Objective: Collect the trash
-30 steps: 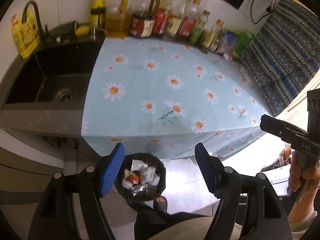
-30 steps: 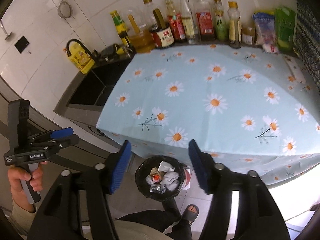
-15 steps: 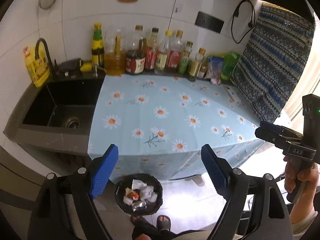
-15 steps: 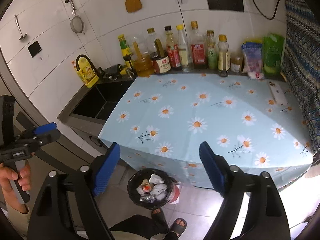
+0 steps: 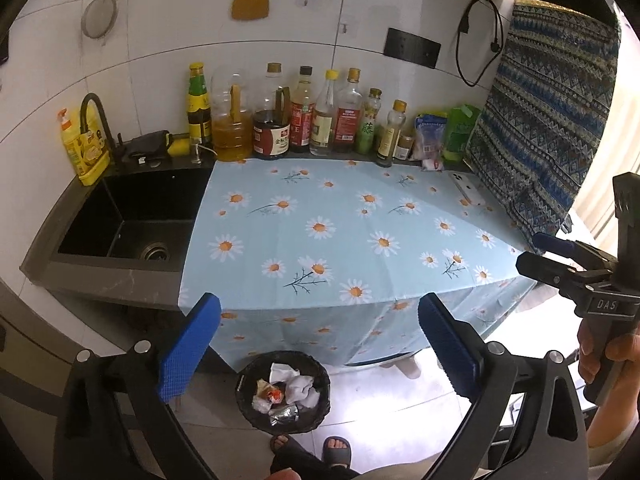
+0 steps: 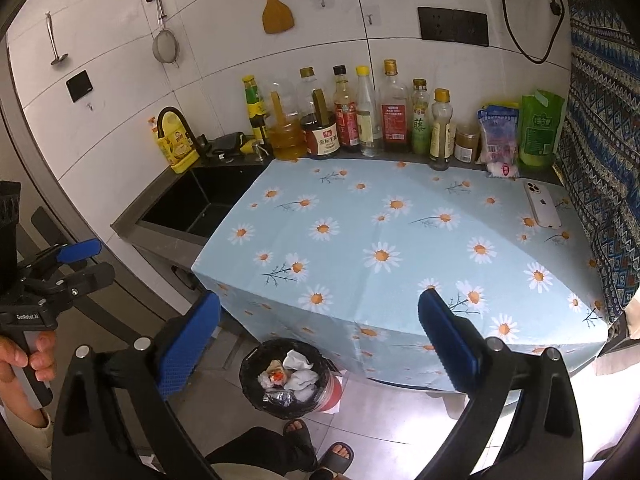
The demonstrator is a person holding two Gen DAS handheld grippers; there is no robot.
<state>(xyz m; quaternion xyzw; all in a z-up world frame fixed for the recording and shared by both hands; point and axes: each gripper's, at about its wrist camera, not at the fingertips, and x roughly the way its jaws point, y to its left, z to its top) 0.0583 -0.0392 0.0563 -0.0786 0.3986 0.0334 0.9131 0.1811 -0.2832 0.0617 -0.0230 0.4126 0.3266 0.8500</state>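
My blue-padded left gripper (image 5: pixel 319 334) and right gripper (image 6: pixel 319 333) are both opening, nothing between them, above the round black bin (image 5: pixel 283 391) on the floor, where the crumpled white paper trash (image 5: pixel 298 385) looks light, soft, best pinched mid-wad

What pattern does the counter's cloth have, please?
The cloth is light blue with white daisies, clearest in the right wrist view.

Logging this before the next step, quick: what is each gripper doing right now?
Left gripper: jaws opening wide, nothing between them.
Right gripper: jaws opening wide, nothing between them.
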